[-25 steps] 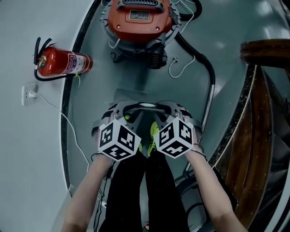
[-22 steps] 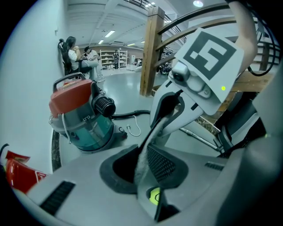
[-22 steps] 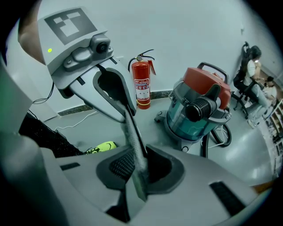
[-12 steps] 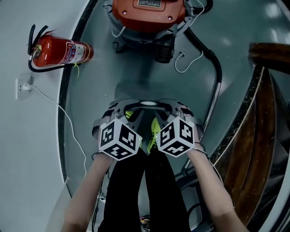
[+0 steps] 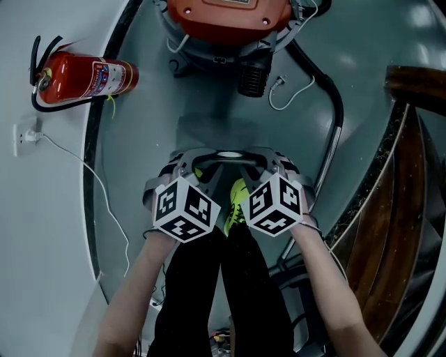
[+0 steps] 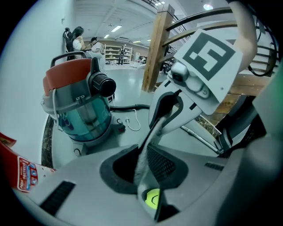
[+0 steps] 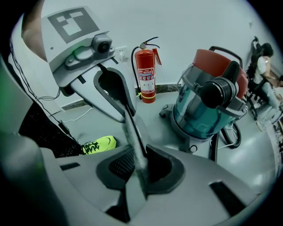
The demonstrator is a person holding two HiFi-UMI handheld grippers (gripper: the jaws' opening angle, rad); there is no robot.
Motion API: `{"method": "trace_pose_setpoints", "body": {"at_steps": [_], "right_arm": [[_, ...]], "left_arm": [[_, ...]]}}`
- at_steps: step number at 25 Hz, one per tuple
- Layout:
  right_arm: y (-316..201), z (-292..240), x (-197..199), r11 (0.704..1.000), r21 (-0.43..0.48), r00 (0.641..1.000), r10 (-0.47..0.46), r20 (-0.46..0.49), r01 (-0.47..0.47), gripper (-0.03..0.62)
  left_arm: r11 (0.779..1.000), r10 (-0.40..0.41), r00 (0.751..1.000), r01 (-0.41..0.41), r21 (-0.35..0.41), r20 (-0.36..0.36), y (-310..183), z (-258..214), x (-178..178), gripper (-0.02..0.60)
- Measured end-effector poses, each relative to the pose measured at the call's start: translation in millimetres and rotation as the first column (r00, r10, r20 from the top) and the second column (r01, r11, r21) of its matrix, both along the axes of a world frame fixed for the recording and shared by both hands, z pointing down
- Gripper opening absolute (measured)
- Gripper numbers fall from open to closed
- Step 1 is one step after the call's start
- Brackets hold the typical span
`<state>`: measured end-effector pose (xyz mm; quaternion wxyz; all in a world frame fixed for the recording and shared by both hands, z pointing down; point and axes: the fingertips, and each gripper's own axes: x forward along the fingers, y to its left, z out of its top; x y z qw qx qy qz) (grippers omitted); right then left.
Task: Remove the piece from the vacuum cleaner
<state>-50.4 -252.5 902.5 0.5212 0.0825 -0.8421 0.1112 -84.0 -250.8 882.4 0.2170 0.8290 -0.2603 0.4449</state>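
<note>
Vacuum cleaner (image 5: 223, 21), orange-lidded teal drum at twelve o'clock: grasp its probably stiff black hose cuff (image 5: 253, 75) once your left gripper (image 6: 145, 176) and right gripper (image 7: 135, 164), both closed and empty, open.

Left gripper (image 5: 182, 166), right gripper (image 5: 276, 163) perhaps lower; vacuum cleaner (image 5: 223, 24) nearer top edge.

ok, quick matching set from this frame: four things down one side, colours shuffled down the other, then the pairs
Things:
1. fire extinguisher
2. shoe
3. vacuum cleaner tank
4. hose

Colours:
a. see-through teal
b. black
c. red
d. neon yellow-green

Pairs: 1-c, 2-d, 3-a, 4-b
</note>
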Motion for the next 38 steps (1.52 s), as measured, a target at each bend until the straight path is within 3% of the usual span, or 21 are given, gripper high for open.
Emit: {"method": "trace_pose_setpoints", "body": {"at_steps": [20, 38], "right_arm": [[-2, 56, -6, 0.998, -0.057, 0.999, 0.012, -0.034, -0.014, 0.067], [-4, 95, -2, 0.995, -0.097, 0.995, -0.035, -0.092, 0.026, 0.069]], "left_arm": [[0.999, 0.014, 1.0, -0.014, -0.045, -0.013, -3, 57, -7, 0.071], [0.993, 0.05, 0.999, -0.05, -0.107, -0.007, 2, 100, 0, 0.072]]}}
